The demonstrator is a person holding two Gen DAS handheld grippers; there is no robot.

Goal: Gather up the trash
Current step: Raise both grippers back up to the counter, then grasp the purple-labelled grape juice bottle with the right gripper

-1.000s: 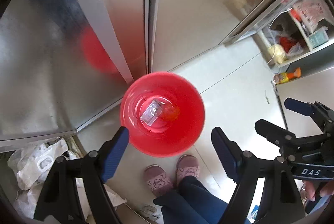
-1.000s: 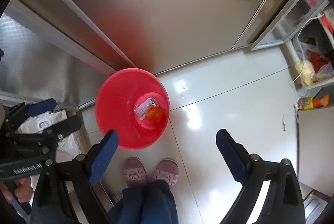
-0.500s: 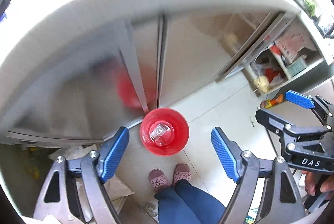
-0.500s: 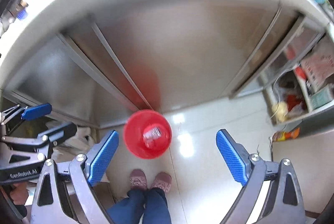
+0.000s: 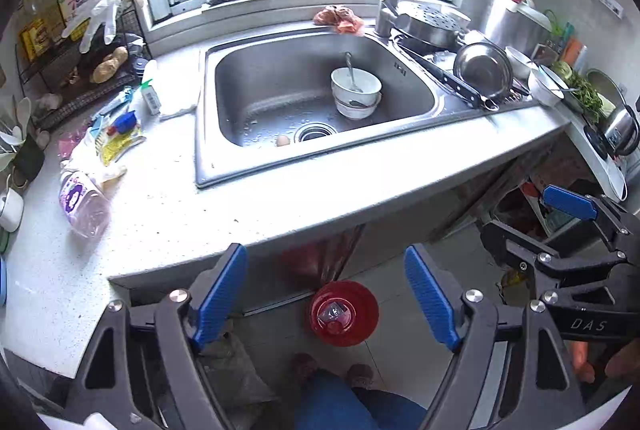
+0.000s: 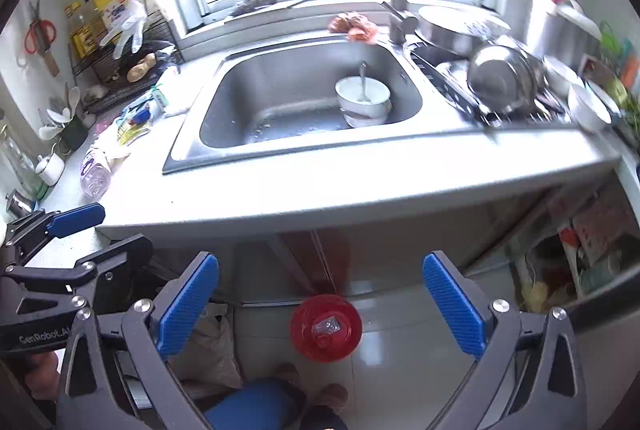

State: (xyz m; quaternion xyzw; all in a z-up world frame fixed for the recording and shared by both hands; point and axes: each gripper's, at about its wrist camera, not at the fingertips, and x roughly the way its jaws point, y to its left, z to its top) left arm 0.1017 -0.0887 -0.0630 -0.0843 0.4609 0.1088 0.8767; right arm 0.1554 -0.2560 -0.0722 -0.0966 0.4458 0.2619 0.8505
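Observation:
A red bin [image 5: 344,312] [image 6: 326,328] stands on the floor below the counter, with a clear wrapper and an orange scrap inside. On the counter left of the sink lie a clear plastic bottle [image 5: 82,201] [image 6: 95,175] and crumpled wrappers [image 5: 116,133]. My left gripper [image 5: 323,258] hangs open, high above the bin, with nothing between its fingers. My right gripper [image 6: 320,260] is beside it, its jaws opening wide, also with nothing between them. Each gripper shows at the edge of the other's view.
The steel sink [image 5: 208,149] holds stacked bowls [image 5: 356,89] with a spoon and a small eggshell-like piece [image 5: 283,140] by the drain. Pots, a knife and dishes crowd the drainer [image 5: 480,77] at the right. A person's legs and slippers [image 5: 328,370] are below me.
Both grippers have risen from just above the red bin to above counter height. The sink and counter have come into view, and the bin looks small. The right jaws stand wider.

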